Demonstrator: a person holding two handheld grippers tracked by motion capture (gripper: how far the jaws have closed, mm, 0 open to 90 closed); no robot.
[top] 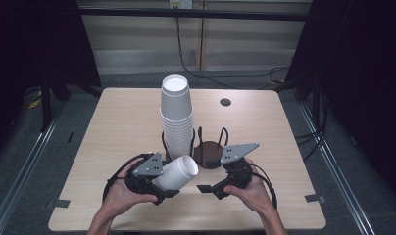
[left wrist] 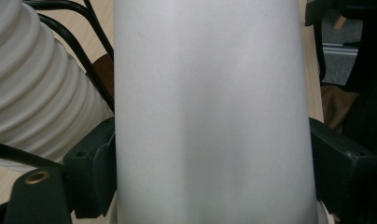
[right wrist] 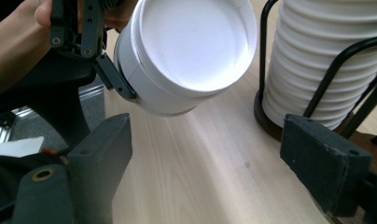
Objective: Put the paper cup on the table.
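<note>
My left gripper is shut on a white paper cup, held tilted just above the table with its closed base pointing up and right. In the left gripper view the cup stands between both pads. My right gripper is open just right of the cup with nothing in it. In the right gripper view its jaws stand wide apart below the cup's base. A tall stack of upside-down white cups stands in a black wire holder behind the grippers.
A second wire holder with a bare brown base stands right of the stack. The light wooden table has a dark round hole at the back right. Both hands are near the front edge.
</note>
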